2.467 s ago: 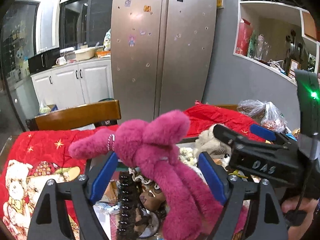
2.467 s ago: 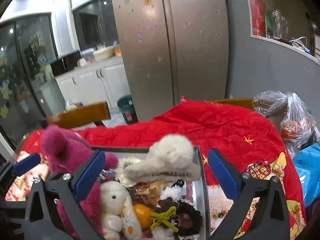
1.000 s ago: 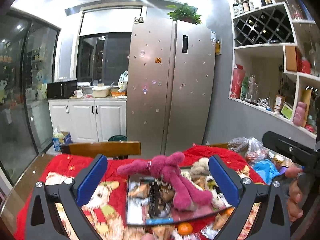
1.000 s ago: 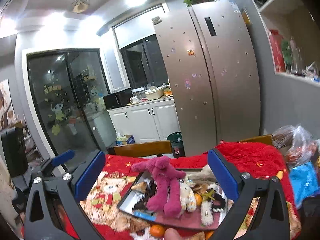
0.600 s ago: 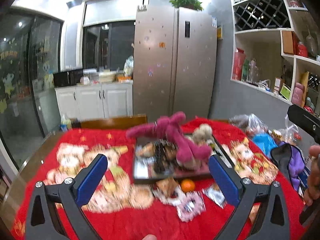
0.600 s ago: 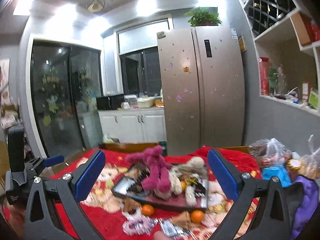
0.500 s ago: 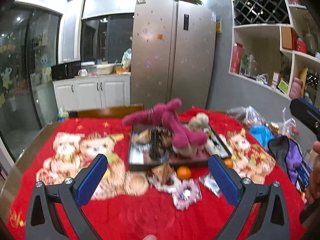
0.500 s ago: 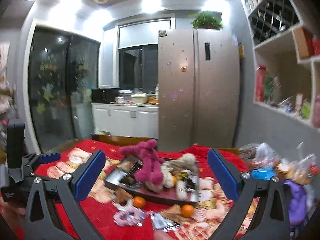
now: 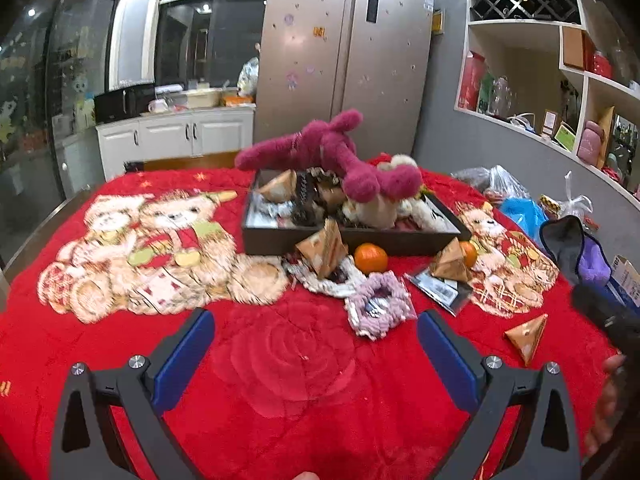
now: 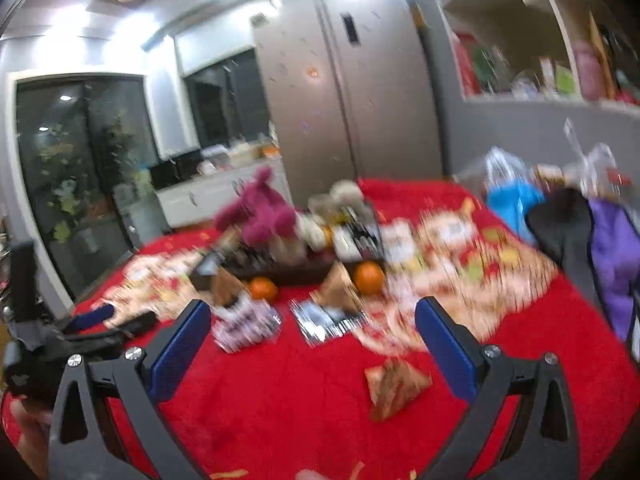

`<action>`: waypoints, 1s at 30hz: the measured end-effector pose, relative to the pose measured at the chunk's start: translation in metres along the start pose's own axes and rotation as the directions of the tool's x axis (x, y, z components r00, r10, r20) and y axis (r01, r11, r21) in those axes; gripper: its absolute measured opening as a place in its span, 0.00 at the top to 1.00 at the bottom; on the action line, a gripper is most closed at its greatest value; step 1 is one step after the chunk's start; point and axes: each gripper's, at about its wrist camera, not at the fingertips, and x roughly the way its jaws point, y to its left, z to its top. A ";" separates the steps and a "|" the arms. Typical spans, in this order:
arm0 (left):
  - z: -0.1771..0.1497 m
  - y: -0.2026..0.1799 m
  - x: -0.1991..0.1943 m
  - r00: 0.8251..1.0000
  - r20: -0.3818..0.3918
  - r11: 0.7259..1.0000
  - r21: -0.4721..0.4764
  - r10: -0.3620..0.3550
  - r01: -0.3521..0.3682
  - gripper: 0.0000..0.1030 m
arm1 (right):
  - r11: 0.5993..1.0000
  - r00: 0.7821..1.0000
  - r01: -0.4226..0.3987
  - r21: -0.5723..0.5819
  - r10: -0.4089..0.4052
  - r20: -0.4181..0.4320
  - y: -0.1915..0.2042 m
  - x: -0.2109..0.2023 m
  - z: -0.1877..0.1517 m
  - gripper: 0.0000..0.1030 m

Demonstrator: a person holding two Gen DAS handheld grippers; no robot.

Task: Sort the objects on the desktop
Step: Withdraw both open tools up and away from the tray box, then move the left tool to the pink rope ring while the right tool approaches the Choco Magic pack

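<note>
Both grippers have drawn back from the tray [image 9: 352, 236], left gripper [image 9: 314, 344] and right gripper [image 10: 312, 332] fingers spread, empty, above the worktop's [image 9: 280, 360] near edge.

One tray [image 9: 348, 236], two oranges [image 9: 371, 258], three brown pyramid packets [image 9: 323, 249], one magenta plush [image 9: 332, 152].

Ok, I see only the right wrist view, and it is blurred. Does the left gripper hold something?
Observer: No. The left gripper is open; only the red plush blanket lies between its fingers.
Operator: What is the pale lump before the round orange fruit?
Observer: A lilac knitted hair scrunchie, lying flat on the blanket.
Operator: And the magenta plush toy?
Observer: It lies on top of the pile in the dark rectangular tray.
</note>
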 end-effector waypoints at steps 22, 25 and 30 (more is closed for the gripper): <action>0.008 0.004 0.059 0.990 -0.142 1.000 -0.024 -0.023 0.020 0.00 | 0.988 0.982 0.108 0.106 -0.089 -0.169 -0.036 0.046 -0.024 0.00; 0.009 0.001 0.070 0.985 -0.172 0.999 -0.022 -0.030 0.027 0.00 | 0.984 0.978 0.109 0.140 -0.081 -0.192 -0.042 0.051 -0.025 0.00; 0.008 -0.005 0.080 0.972 -0.211 0.994 -0.050 -0.107 0.098 0.00 | 0.986 0.977 0.094 0.137 -0.064 -0.205 -0.040 0.054 -0.025 0.00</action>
